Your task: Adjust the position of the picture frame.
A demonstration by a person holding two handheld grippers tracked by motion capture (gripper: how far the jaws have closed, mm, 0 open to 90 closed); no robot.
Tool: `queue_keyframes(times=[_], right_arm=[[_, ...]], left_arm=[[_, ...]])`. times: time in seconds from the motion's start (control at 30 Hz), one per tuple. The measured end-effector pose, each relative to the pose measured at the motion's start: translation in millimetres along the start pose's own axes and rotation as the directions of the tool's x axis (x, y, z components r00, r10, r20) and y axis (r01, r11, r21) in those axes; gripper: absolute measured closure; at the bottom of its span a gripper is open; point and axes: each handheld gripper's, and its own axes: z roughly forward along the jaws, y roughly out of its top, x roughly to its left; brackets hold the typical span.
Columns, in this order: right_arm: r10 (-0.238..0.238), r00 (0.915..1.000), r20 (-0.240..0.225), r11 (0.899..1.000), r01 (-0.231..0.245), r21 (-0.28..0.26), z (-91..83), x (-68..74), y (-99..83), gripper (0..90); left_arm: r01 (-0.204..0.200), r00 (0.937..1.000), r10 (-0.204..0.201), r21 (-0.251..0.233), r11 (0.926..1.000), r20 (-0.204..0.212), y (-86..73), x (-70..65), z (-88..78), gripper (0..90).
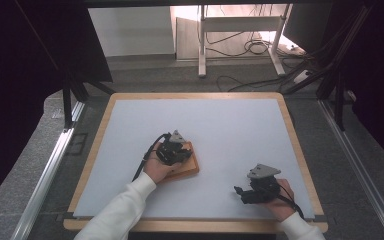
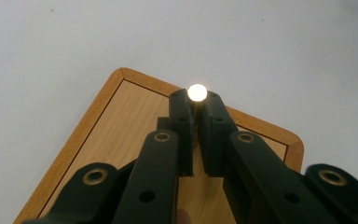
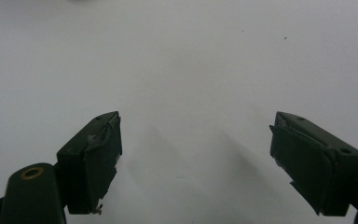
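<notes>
Fingers first: my left gripper (image 2: 196,100) has its jaws pinched nearly together on a small round bright bead (image 2: 197,92), caught right at the very tips, glare so strong I cannot tell its colour or material; it hangs above the wooden board (image 2: 121,135), near the board's far corner, with the pale table mat (image 2: 51,46) beyond. From the high view the left gripper (image 1: 177,146) sits over that same wooden board (image 1: 190,170) at mid-table, my hand behind it. My right gripper (image 3: 196,154) stands wide open, nothing between the jaws, bare mat under it; in the high view the right gripper (image 1: 247,192) is low near the front edge of the table (image 1: 300,150), well apart from the board. Risks as I judge them: the hold on the bead is only at the tip ends, so a slight easing of the squeeze or a jolt of the wrist could let it pop out; being round, it would likely roll off the board and across the smooth mat, maybe toward the table edge. Squeezing harder might shoot it forward instead. The open right gripper is too far off to catch or steady anything. Setting the bead down flat on the board without a recess could also let it wander
</notes>
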Motion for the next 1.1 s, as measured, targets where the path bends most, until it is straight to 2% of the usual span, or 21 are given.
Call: queue_keyframes(times=[0.17, 0.23, 0.37, 0.43, 0.5, 0.57, 0.6, 0.7, 0.9, 1.1], right_arm=[[-0.004, 1.0000, -0.004, 1.000, 0.004, 0.006, 0.9, -0.1, -0.6, 17.1], [-0.004, 1.0000, -0.006, 1.000, 0.004, 0.006, 0.9, 0.1, -0.6, 17.1], [-0.004, 1.0000, -0.007, 1.000, 0.005, 0.009, 1.4, 0.5, -0.8, 17.0], [-0.006, 1.0000, -0.006, 1.000, 0.006, 0.010, 1.1, 0.7, -0.8, 16.9], [-0.006, 1.0000, -0.005, 1.000, 0.006, 0.007, 0.2, 0.8, -0.8, 16.9], [-0.002, 1.0000, -0.002, 1.000, 0.002, 0.005, -0.9, 0.7, -0.9, 16.9], [-0.002, 1.0000, -0.001, 1.000, 0.002, 0.005, -1.2, 0.4, -1.1, 16.9], [-0.004, 1.0000, 0.002, 1.000, 0.004, 0.008, -0.3, -0.4, -1.1, 16.9], [-0.012, 0.9999, 0.003, 1.000, 0.012, 0.013, 0.9, 2.4, 0.2, 16.8], [-0.006, 1.0000, 0.005, 1.000, 0.006, 0.006, 0.0, 1.6, 0.1, 16.8]], left_arm=[[-0.014, 0.9999, 0.014, 0.013, 0.9998, -0.002, 2.4, -5.3, 10.7, 85.4], [-0.009, 1.0000, 0.009, 0.010, 0.9999, 0.005, 2.0, -4.0, 10.6, 85.3], [-0.020, 0.9998, 0.020, 0.000, 0.9998, -0.009, 0.5, -5.7, 10.2, 84.0], [-0.034, 0.9992, 0.033, -0.020, 0.9992, -0.022, -1.7, -4.6, 3.4, 76.6], [-0.028, 0.9996, 0.028, -0.029, 0.9992, -0.006, -4.6, -1.8, -4.0, 64.9], [-0.024, 0.9997, 0.024, -0.032, 0.9992, 0.003, -10.4, 3.4, -14.9, 55.3], [-0.017, 0.9998, 0.017, -0.033, 0.9993, -0.006, -15.2, 7.6, -22.1, 50.9], [0.014, 0.9997, -0.015, -0.065, 0.9978, -0.018, -26.8, 20.6, -39.0, 45.0], [0.066, 0.9957, -0.072, -0.098, 0.9930, -0.057, -42.1, 47.2, -61.9, 42.5], [0.093, 0.9892, -0.101, -0.076, 0.9928, -0.106, -43.3, 70.5, -60.0, 42.1]])
